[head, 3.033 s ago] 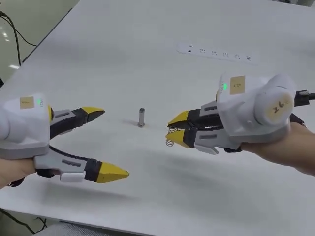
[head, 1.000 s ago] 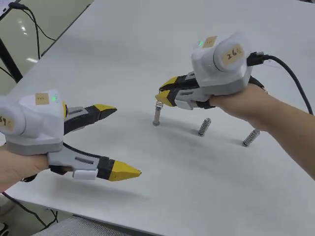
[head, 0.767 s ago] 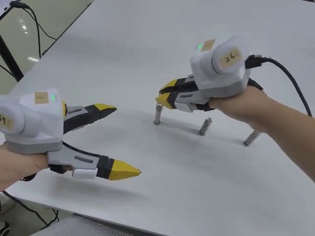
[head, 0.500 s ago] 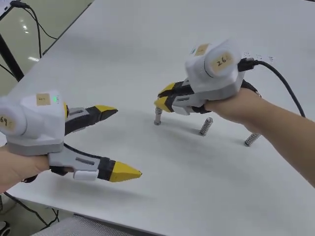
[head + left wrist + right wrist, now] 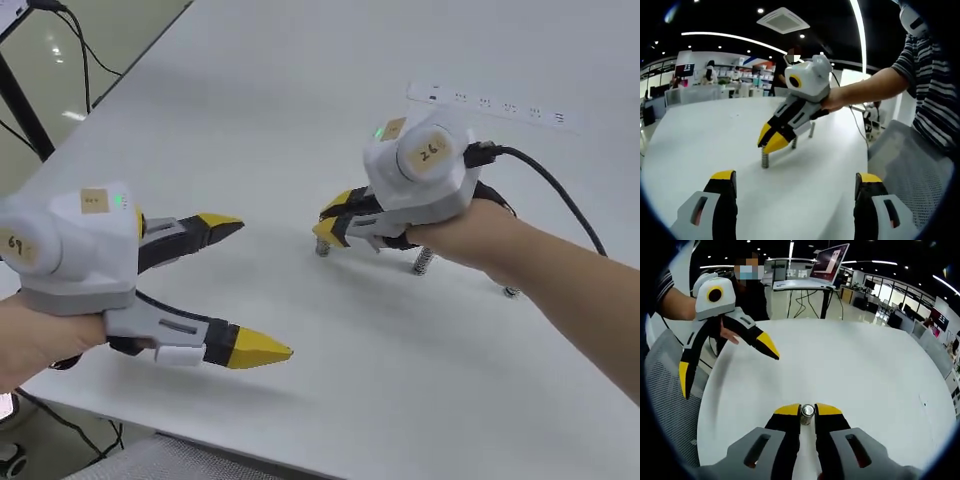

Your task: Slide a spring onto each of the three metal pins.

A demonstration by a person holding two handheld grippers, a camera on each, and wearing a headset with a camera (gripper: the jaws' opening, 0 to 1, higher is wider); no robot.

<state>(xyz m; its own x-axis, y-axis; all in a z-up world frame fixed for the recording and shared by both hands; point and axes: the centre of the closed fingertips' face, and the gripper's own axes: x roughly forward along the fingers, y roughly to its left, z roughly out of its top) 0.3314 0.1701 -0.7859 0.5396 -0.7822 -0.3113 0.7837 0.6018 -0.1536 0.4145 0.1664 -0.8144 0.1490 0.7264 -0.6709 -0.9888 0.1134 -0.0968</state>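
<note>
Right gripper (image 5: 327, 224) — jaws narrow, pinched about the top of the leftmost pin (image 5: 807, 412); a spring (image 5: 764, 161) sits on its shaft. Left gripper (image 5: 258, 288) — I hold it wide, near left, above the table (image 5: 300, 100).

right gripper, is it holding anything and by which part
The right gripper pinches the top end of the standing metal pin between its yellow tips. The left gripper is open and holds nothing.
</note>
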